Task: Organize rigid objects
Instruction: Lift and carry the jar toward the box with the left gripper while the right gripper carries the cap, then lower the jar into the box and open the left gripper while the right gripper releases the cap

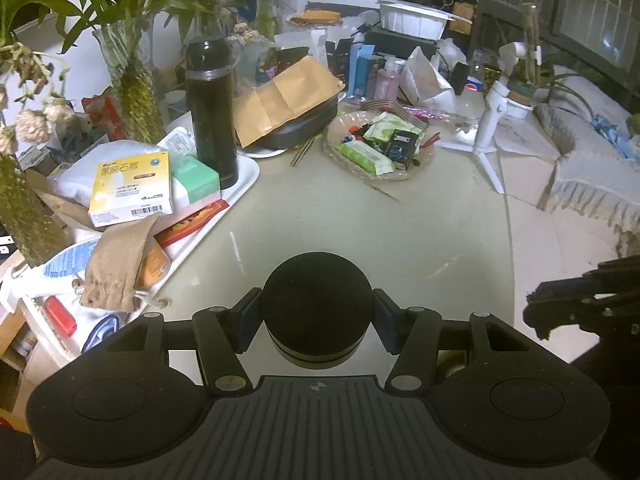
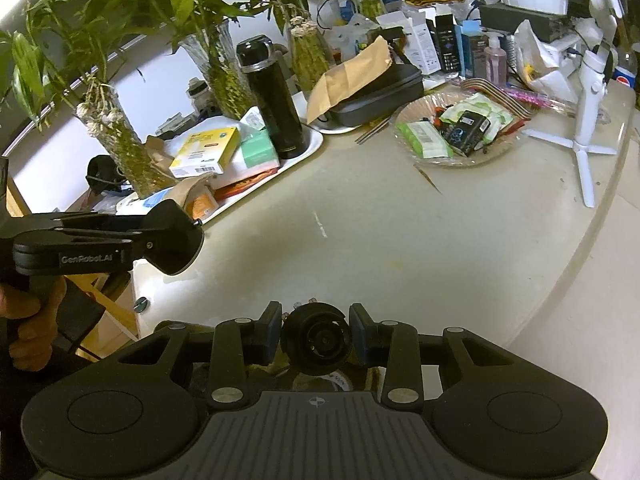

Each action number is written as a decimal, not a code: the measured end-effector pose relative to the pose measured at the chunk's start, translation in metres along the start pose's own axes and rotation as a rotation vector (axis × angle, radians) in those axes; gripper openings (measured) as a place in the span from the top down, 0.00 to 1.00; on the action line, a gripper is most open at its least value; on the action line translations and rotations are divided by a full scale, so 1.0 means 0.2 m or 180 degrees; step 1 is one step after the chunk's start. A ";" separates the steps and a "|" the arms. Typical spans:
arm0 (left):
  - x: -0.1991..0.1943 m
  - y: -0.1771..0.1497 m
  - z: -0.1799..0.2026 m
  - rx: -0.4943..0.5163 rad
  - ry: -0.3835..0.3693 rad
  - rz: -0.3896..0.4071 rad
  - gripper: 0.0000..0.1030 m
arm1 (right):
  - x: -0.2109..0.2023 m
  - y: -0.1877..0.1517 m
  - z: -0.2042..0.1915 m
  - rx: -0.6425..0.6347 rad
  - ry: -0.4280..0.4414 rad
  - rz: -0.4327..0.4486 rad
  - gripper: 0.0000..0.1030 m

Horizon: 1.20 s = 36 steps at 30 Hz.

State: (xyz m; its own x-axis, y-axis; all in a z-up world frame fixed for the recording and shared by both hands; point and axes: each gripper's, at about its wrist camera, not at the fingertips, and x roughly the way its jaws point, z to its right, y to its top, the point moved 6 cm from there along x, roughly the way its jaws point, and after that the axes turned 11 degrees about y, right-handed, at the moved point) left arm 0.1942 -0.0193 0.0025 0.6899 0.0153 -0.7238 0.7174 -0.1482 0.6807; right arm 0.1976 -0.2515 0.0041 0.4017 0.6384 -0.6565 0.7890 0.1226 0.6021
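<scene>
Left fingers (image 1: 318, 322) hold a black round lid (image 1: 318, 300) above the worktop (image 1: 360, 232); right fingers (image 2: 316, 340) clamp a small black fitting (image 2: 316, 338); the tray (image 1: 248, 184) lies ahead-left.

My left gripper (image 1: 318, 322) was black with blue pads (image 1: 246, 322), clamped on a matte black lid (image 1: 318, 300). My right gripper (image 2: 316, 336) matched it, around a small black part (image 2: 316, 338), perhaps ribbed. The table (image 1: 360, 232) was cream, the tray (image 1: 244, 184) white, the box (image 1: 130, 186) yellow and the flask (image 1: 212, 112) black.
</scene>
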 end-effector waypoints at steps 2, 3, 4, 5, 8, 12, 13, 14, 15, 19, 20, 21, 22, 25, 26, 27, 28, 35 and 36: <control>-0.03 -0.02 0.00 -0.0007 -0.0017 0.0008 0.45 | -0.01 -0.01 -0.02 -0.0018 0.0003 0.0004 0.62; -0.05 -0.02 0.00 -0.0010 -0.0027 0.0013 0.45 | -0.01 -0.01 -0.02 -0.0025 0.0007 0.0005 0.62; -0.06 -0.03 0.00 -0.0013 -0.0038 0.0017 0.45 | -0.02 -0.01 -0.03 -0.0027 0.0010 0.0004 0.62; -0.08 -0.04 0.00 -0.0015 -0.0049 0.0015 0.45 | -0.02 -0.02 -0.03 -0.0030 0.0016 0.0001 0.62; -0.11 -0.07 0.00 -0.0014 -0.0100 0.0002 0.45 | -0.03 -0.03 -0.06 -0.0055 0.0025 -0.0008 0.62; -0.15 -0.13 0.01 -0.0010 -0.0156 -0.0035 0.45 | -0.04 -0.04 -0.08 -0.0077 0.0041 -0.0003 0.62; -0.15 -0.15 0.01 -0.0009 -0.0169 -0.0046 0.45 | -0.04 -0.04 -0.09 -0.0079 0.0042 -0.0002 0.62; -0.16 -0.16 0.01 -0.0008 -0.0183 -0.0058 0.45 | -0.04 -0.04 -0.09 -0.0078 0.0042 -0.0001 0.62; -0.16 -0.18 0.02 -0.0009 -0.0201 -0.0072 0.45 | -0.04 -0.04 -0.09 -0.0076 0.0047 0.0000 0.62; -0.17 -0.23 0.04 0.0024 -0.0260 -0.0118 0.45 | -0.05 -0.05 -0.10 -0.0089 0.0054 0.0005 0.62; -0.16 -0.25 0.05 0.0036 -0.0273 -0.0139 0.45 | -0.06 -0.05 -0.11 -0.0096 0.0053 0.0006 0.62; -0.16 -0.26 0.07 0.0047 -0.0288 -0.0152 0.45 | -0.06 -0.05 -0.11 -0.0102 0.0051 0.0008 0.62; -0.16 -0.27 0.08 0.0061 -0.0304 -0.0163 0.45 | -0.07 -0.05 -0.11 -0.0105 0.0051 0.0010 0.62; -0.14 -0.32 0.12 0.0115 -0.0354 -0.0210 0.45 | -0.08 -0.06 -0.12 -0.0114 0.0050 0.0014 0.62; -0.14 -0.33 0.13 0.0138 -0.0370 -0.0219 0.45 | -0.08 -0.06 -0.12 -0.0116 0.0048 0.0016 0.62; -0.14 -0.33 0.15 0.0158 -0.0385 -0.0223 0.45 | -0.08 -0.06 -0.12 -0.0115 0.0047 0.0018 0.62; -0.13 -0.34 0.16 0.0185 -0.0400 -0.0226 0.45 | -0.09 -0.06 -0.11 -0.0110 0.0046 0.0020 0.62; -0.11 -0.35 0.26 0.0264 -0.0506 -0.0137 0.45 | -0.10 -0.07 -0.09 -0.0075 0.0032 0.0030 0.62; -0.11 -0.34 0.27 0.0251 -0.0534 -0.0061 0.44 | -0.11 -0.07 -0.09 -0.0071 0.0032 0.0031 0.62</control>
State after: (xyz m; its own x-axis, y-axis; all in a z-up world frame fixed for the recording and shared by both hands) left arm 0.1242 -0.0626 -0.0337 0.6456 -0.1453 -0.7497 0.7159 -0.2266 0.6604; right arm 0.1702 -0.2533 0.0176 0.4045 0.6473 -0.6461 0.7745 0.1332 0.6184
